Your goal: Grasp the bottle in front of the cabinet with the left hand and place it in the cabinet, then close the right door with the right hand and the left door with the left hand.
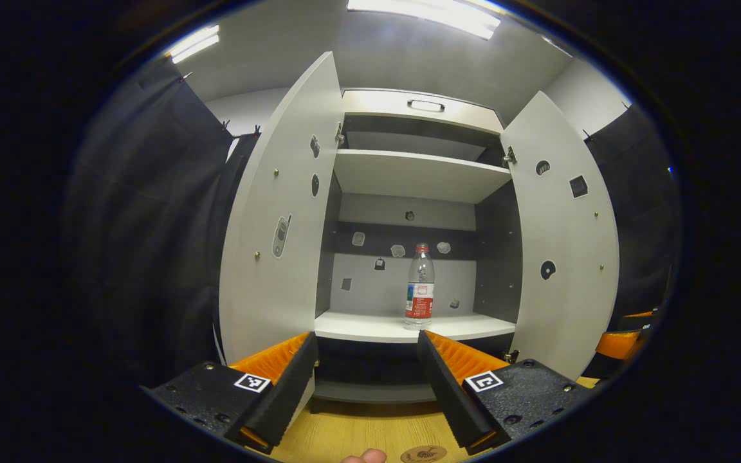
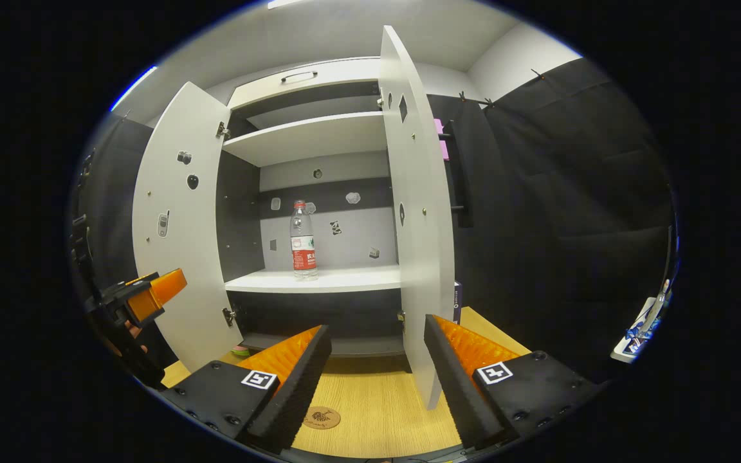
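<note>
We face the cabinet (image 1: 409, 109), a tall pale unit with dark inner walls that stands on the wooden worktop (image 1: 370, 431). Both of its doors stand open. In the left gripper view the left door (image 1: 280, 212) swings out toward us on one side and the right door (image 1: 567, 238) on the other, each dotted with small stickers. In the right gripper view we see the right door (image 2: 419, 212) almost edge-on, just ahead of the gripper, and the left door (image 2: 174, 225) farther off across the opening.

Inside, an upper shelf (image 1: 415, 170) spans the cabinet, and below it lies the lower shelf (image 1: 383, 326). The bottle (image 1: 420, 287), clear with a red cap and a red label, stands upright on that lower shelf, toward its right half and near the front edge; from the other side we see the bottle (image 2: 303, 241) again, apart from both doors and touched by nothing.

The left gripper (image 1: 367, 360) hovers in front of the cabinet, below the lower shelf, its fingers spread wide with nothing between them. The right gripper (image 2: 377, 354) hangs over the worktop with its fingers likewise spread and empty, the right door's lower edge just ahead between them. A small round brown disc (image 2: 321, 418) lies on the worktop between those fingers.
</note>
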### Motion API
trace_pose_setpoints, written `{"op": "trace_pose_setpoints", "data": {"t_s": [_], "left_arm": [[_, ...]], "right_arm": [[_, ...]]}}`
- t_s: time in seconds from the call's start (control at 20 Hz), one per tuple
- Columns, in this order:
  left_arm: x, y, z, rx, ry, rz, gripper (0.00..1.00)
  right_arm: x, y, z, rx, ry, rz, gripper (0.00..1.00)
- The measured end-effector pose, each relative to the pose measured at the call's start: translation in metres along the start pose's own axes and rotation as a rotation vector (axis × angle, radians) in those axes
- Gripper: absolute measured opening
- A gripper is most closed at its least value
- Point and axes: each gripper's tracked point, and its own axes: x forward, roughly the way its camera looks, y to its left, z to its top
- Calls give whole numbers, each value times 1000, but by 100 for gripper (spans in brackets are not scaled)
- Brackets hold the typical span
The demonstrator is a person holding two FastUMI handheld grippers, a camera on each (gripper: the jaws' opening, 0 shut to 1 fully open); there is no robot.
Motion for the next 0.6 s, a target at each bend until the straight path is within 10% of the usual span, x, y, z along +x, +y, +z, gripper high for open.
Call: {"op": "trace_pose_setpoints", "data": {"t_s": [0.35,0.6], "left_arm": [[-5,-12,-20,-14,38,-20,95],[-1,-15,-26,-45,51,-26,95]], "right_arm": [[1,-17,28,28,-37,23,97],[4,-122,131,79,-219,-159,97]]}}
